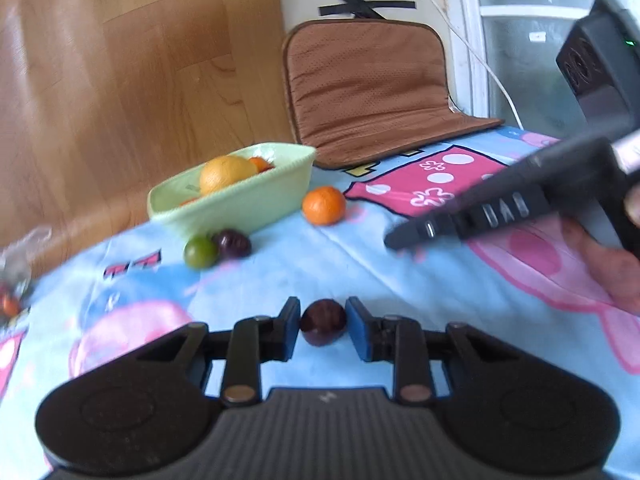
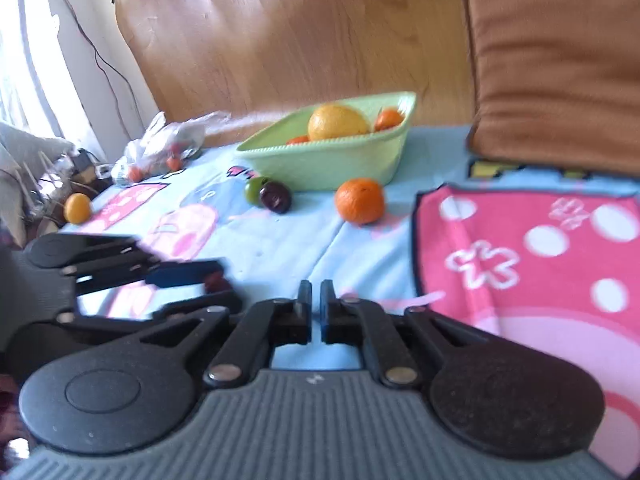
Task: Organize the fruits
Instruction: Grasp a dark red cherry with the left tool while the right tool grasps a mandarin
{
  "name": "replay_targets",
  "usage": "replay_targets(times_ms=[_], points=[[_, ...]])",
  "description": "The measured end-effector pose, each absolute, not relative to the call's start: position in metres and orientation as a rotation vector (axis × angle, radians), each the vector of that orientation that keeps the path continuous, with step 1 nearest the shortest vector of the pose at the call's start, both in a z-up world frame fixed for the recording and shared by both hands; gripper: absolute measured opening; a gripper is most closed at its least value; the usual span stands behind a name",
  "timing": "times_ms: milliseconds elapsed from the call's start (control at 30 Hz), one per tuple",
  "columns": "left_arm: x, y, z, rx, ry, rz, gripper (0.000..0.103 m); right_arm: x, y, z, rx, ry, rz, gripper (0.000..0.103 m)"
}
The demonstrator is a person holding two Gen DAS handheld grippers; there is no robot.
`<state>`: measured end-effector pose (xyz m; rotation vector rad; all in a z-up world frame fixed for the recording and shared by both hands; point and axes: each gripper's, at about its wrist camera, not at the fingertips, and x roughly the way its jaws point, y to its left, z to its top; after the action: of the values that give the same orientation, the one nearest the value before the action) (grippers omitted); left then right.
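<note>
Left gripper (image 1: 323, 328) clamps a dark plum (image 1: 323, 327) between its blue pads, low over the cartoon blanket (image 1: 280, 272). Right gripper (image 2: 316, 308) nearly closed, holding nothing. Green bowl (image 1: 256, 204) at 11 o'clock from the plum holds a large orange (image 1: 226, 173); loose tangerine (image 1: 324, 205) at 12, green fruit (image 1: 200, 253) touching a second plum (image 1: 233, 243).

dark plum (image 1: 323, 327) | in left gripper (image 1: 323, 322); orange (image 1: 324, 205), green fruit (image 1: 200, 252) | beside green bowl (image 1: 240, 206)
</note>
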<state>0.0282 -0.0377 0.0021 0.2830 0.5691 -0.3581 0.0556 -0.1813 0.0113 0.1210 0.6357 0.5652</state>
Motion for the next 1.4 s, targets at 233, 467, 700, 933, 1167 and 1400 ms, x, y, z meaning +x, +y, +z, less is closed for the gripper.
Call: replay_targets(times_ms=[233, 467, 700, 933, 1167, 1400], points=[[0.025, -0.033, 0.002, 0.243, 0.583, -0.316, 0.026, 0.106, -0.166, 0.018, 0.1, 0.565, 0.458, 0.052], [0.015, -0.027, 0.001, 0.206, 0.582, -0.319, 0.024, 0.126, -0.154, 0.005, 0.086, 0.652, 0.412, 0.039], [0.002, -0.018, 0.003, 0.143, 0.583, -0.338, 0.024, 0.022, -0.162, 0.003, -0.02, 0.613, 0.544, 0.039], [-0.02, -0.013, 0.004, 0.114, 0.579, -0.362, 0.024, -0.029, -0.146, 0.005, -0.056, 0.585, 0.662, 0.04], [-0.02, -0.011, 0.004, 0.107, 0.58, -0.348, 0.025, -0.033, -0.131, -0.004, -0.128, 0.549, 0.642, 0.045], [-0.022, -0.01, 0.004, 0.102, 0.581, -0.333, 0.035, -0.038, -0.135, -0.004, -0.113, 0.55, 0.617, 0.054]])
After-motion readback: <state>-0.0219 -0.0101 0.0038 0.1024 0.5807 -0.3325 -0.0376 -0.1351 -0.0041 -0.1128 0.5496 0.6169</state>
